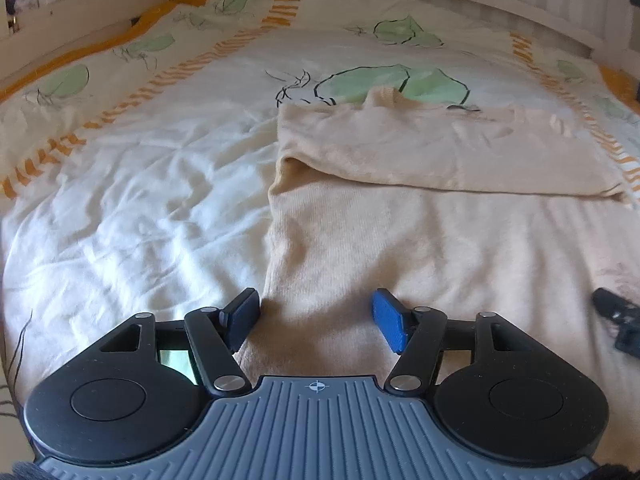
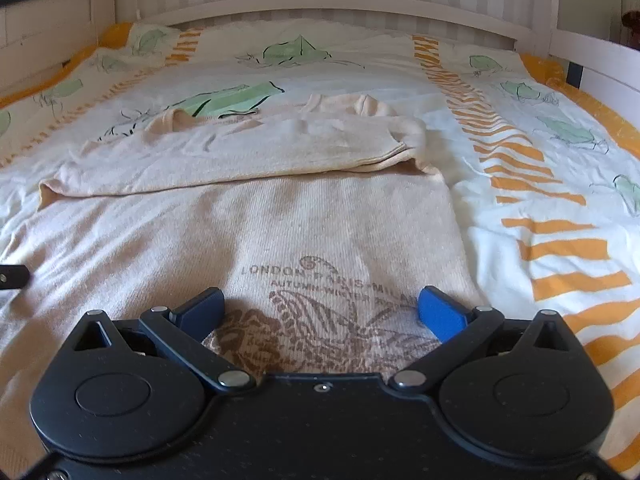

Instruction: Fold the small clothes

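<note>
Beige sweater, sleeves folded, flat

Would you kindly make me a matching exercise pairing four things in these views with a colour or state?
Things:
1. sweater
2. left gripper
3. bedspread
4. headboard

Colour or state:
A. open over the sweater's edge
B. white with green leaves and orange stripes
C. beige, sleeves folded across
D. plain white, at the far end

Pairs: 1-C, 2-A, 3-B, 4-D

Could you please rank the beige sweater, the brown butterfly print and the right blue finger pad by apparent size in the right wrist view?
1. Beige sweater
2. Brown butterfly print
3. Right blue finger pad, though its nearness to the camera enlarges it.
</note>
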`<state>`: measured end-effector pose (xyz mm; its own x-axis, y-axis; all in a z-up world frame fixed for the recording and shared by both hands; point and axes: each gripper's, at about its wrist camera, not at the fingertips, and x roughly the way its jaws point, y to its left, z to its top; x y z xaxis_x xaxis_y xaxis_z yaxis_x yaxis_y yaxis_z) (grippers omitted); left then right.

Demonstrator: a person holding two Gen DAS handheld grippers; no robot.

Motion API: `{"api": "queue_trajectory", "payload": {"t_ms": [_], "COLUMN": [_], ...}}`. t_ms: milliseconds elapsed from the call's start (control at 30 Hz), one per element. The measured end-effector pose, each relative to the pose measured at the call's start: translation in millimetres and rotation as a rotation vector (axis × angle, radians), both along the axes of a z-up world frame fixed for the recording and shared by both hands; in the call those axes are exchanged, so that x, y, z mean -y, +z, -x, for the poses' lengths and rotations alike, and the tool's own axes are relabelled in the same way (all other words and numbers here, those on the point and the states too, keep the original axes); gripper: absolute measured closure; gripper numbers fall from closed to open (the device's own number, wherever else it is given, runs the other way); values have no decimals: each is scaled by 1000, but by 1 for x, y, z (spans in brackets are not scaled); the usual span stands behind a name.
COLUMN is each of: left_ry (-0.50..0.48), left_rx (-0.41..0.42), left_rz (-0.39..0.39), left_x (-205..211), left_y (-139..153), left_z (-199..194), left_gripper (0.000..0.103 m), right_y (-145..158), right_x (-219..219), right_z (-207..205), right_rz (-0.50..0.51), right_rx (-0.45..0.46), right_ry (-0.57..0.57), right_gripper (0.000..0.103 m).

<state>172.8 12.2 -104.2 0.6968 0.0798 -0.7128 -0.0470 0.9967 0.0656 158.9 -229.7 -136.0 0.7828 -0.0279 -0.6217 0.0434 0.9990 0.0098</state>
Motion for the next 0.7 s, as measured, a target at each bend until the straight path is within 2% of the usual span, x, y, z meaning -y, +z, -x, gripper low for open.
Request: {"api": "queue_trajectory", "payload": {"t_ms": [233, 367, 467, 700], "left_ry": [10, 34, 46, 65], "left_rx": [58, 106, 106, 95], "left_rz": [-42, -93, -116, -83], "left_x": [4, 12, 14, 7], "left_y": [-11, -16, -16, -16], "left_z": [4, 9, 7, 6], "left_gripper": [27, 19, 15, 10], "right_y": [0, 0, 0, 0], "right_x": [1, 1, 0, 1], "right_z": [1, 1, 1, 1], "right_rz": [-7, -7, -7, -7], "right_rx": [1, 1, 1, 1], "right_ry": [-1, -1, -1, -2], "right_gripper": [0, 0, 0, 0]}}
